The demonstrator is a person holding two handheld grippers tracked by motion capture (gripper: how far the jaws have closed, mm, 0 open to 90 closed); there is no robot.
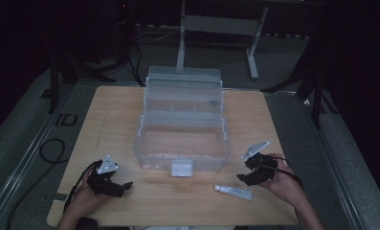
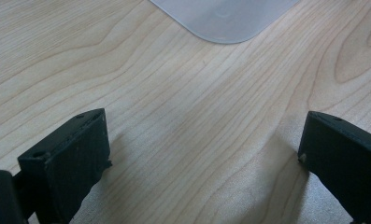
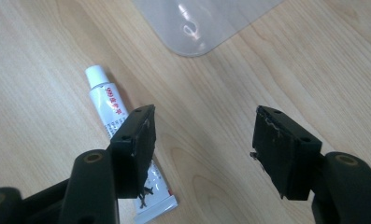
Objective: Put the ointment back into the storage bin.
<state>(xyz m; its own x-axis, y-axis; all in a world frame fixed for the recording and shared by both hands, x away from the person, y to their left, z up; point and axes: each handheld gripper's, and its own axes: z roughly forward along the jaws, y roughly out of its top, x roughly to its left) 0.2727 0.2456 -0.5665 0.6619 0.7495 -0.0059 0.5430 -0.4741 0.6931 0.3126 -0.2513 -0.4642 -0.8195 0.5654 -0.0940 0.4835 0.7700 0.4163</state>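
Centrally in the high view, a clear plastic tiered organiser box (image 1: 183, 127) stands unfolded on the pale wooden table (image 1: 111, 115), its stepped trays fanned toward the top of the frame, so every compartment is reachable from above; all appear empty. A small white ointment tube with a white cap (image 1: 233, 192) lies flat at lower right, just in front of the box and apart from it. The right gripper (image 1: 245, 178) hovers immediately right of the tube, judged ready to pick it up; the left gripper (image 1: 125, 186) rests at lower left, idle.

Next, the left gripper view: jaws wide apart over bare wood, nothing between them, a box corner (image 2: 225, 21) at top.

Finally, the right gripper view: jaws wide, empty, the tube (image 3: 109, 107) passing behind the left-hand jaw, outside the gap.
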